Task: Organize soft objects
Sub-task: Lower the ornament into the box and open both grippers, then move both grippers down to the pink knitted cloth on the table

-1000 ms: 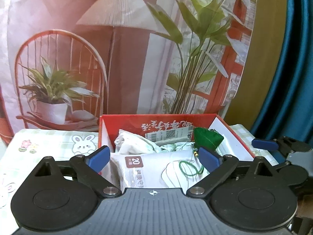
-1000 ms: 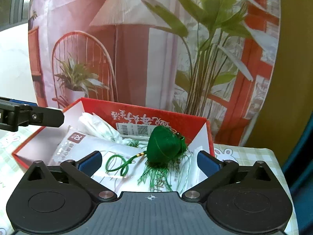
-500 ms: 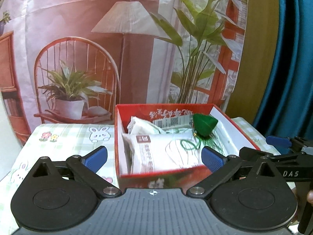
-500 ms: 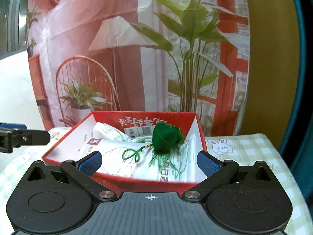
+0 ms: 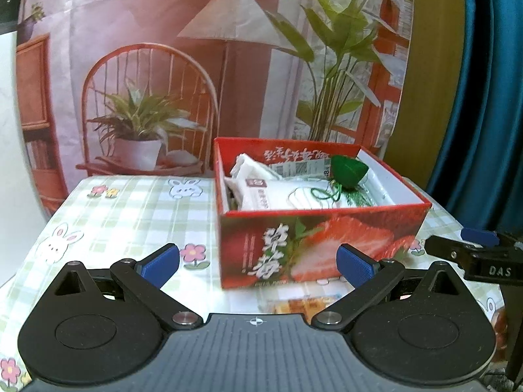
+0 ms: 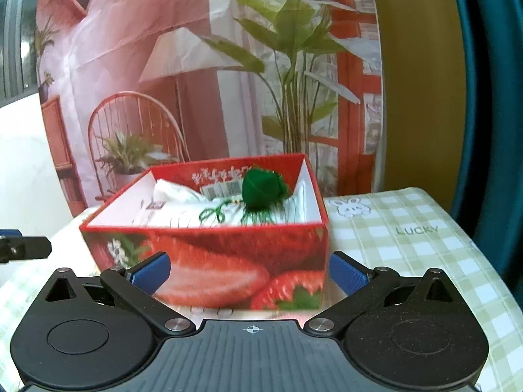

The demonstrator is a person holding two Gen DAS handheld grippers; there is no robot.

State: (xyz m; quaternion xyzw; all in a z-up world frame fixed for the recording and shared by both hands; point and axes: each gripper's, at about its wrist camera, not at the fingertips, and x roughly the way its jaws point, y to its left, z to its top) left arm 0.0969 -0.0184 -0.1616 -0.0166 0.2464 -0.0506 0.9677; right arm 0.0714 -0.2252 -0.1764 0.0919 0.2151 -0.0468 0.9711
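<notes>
Bright, slightly blurred, fisheye-warped edges

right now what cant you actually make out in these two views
- Bottom of the red box: in both views hidden under the white packet and green tasselled sachet.
- Orange item on the tablecloth: left wrist view, cut off by the left gripper body.
- Small print on the packet: too small.
- Box front: right wrist view, blurred behind the right gripper.
</notes>
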